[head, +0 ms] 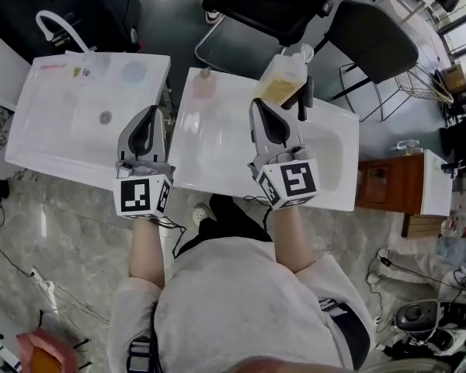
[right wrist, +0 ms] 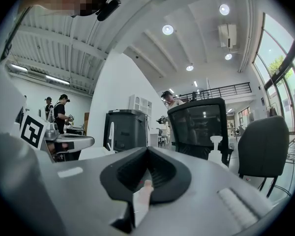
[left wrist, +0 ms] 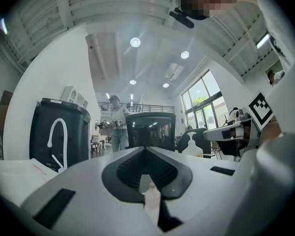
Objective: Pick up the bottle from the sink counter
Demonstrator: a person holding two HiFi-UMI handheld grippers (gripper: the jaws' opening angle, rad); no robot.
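Pink bottle (head: 204, 84) stands at the white sink counter's (head: 217, 158) back edge, apart from the left gripper (head: 151, 110) and right gripper (head: 259, 103), both with jaws closed on nothing.

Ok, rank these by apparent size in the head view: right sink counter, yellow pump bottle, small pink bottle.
1. right sink counter
2. yellow pump bottle
3. small pink bottle
Same counter, so nearness barely matters.
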